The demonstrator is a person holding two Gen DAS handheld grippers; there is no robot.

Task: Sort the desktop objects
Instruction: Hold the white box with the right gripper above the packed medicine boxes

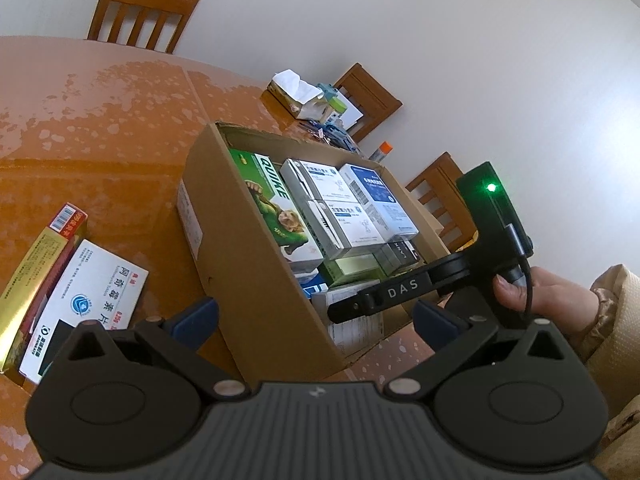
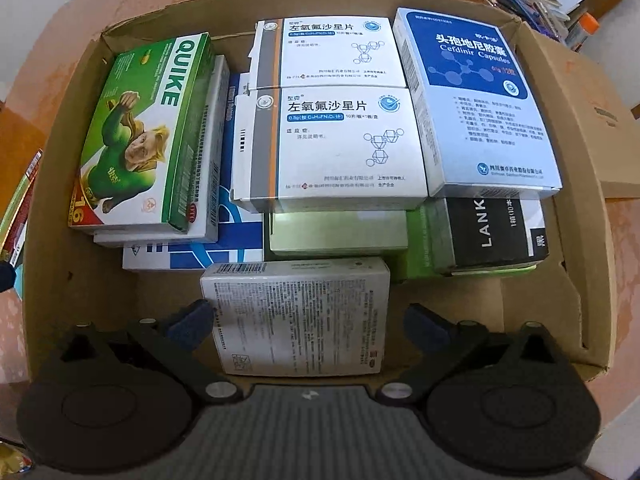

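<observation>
A cardboard carton (image 1: 248, 280) (image 2: 60, 280) on the orange-brown table holds several medicine boxes: a green QUIKE box (image 2: 136, 140) (image 1: 272, 208), two white boxes (image 2: 332, 144), a blue-and-white box (image 2: 476, 100) and a black LANK box (image 2: 492, 224). My right gripper (image 2: 310, 326) (image 1: 340, 312) hangs open inside the carton's near end. A white box with fine print (image 2: 296, 312) lies flat between its spread fingers. My left gripper (image 1: 316, 320) is open and holds nothing, just outside the carton's near wall. On the table to its left lie a white box (image 1: 92, 300) and a gold-and-red box (image 1: 32, 276).
Wooden chairs (image 1: 144, 8) stand around the table by a white wall. A tissue box (image 1: 296, 92), papers and an orange-capped bottle (image 1: 380, 152) crowd the far end behind the carton. A hand (image 1: 548, 292) in a beige sleeve holds the right gripper.
</observation>
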